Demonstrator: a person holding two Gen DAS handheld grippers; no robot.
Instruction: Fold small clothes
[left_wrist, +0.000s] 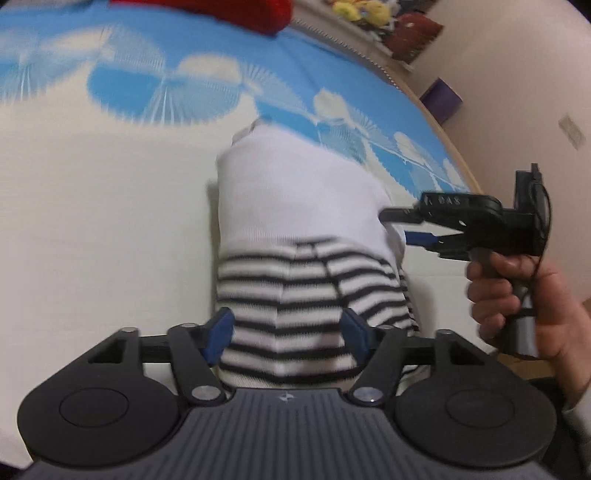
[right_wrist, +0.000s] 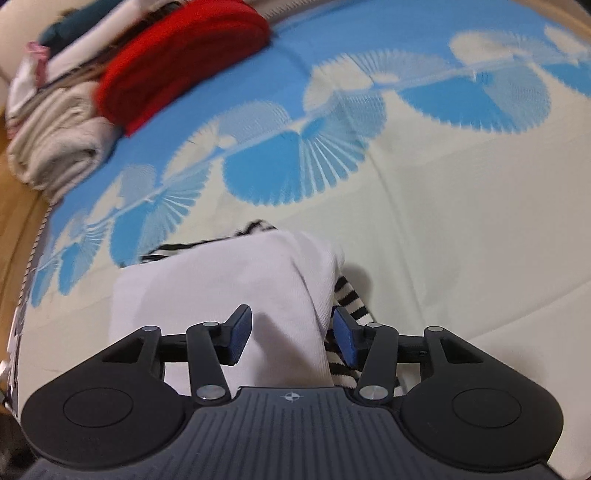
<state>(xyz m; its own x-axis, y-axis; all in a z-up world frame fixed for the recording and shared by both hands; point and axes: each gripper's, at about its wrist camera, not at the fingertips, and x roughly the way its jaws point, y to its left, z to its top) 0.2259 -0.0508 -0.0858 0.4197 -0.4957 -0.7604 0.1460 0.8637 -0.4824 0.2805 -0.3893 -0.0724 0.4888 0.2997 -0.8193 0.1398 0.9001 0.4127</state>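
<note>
The small garment (left_wrist: 303, 236) was seen in the lower middle of both wrist views, laid on a bed cover (left_wrist: 110, 206) printed with blue and cream fan shapes. Its white part was folded over the black-and-white striped part, so at least one fold was judged as already made. The bundle was still loose and uneven: in the right wrist view a striped edge (right_wrist: 351, 295) was left sticking out to the right of the white layer, and another striped strip was seen at its upper left.

The left gripper (left_wrist: 288, 334) was held over the striped end with its blue pads wide apart; the cloth was seen between them, but it was not pinched. The right gripper (right_wrist: 291, 334) was also held with its pads apart, over the fold line of the white layer, and nothing was clamped there. In the left wrist view the right gripper was seen again at the right edge of the frame, held by a hand (left_wrist: 517, 295).

At the upper left of the right wrist view a pile of folded clothes (right_wrist: 59, 122) with a red piece (right_wrist: 184, 59) on top was seen; the blur made the single items hard to tell, but they were probably finished pieces. For this garment, a last fold or a smoothing and the move to the pile were judged as still left.
</note>
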